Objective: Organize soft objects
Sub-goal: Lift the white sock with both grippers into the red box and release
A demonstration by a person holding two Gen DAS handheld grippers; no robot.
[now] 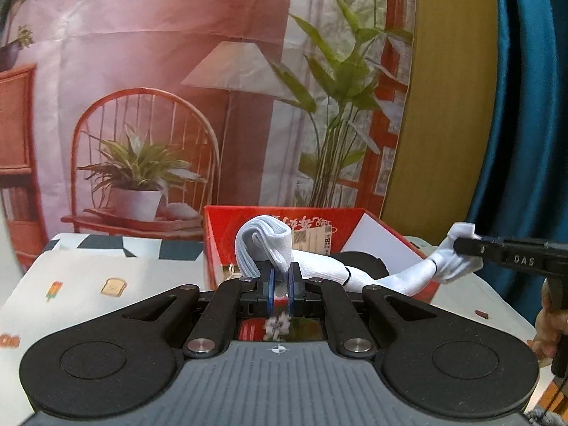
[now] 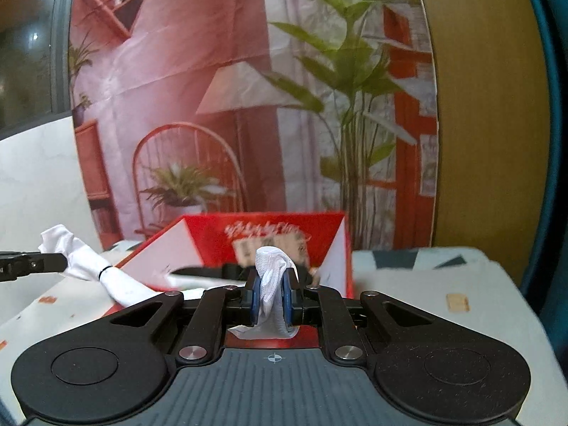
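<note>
A white sock [image 1: 355,273] hangs stretched above the red box [image 1: 213,245] at the surface's far edge, its long axis running between the left tongs [image 1: 280,284] and right tongs [image 2: 271,298], each pinching one end.

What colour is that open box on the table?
Red outside, white inside; the box shows best in the right wrist view.

We see our left gripper [image 1: 280,285] clamping a white sock [image 1: 355,273], our right gripper [image 1: 461,245] pinching its other end, above the red box [image 1: 220,245].
</note>
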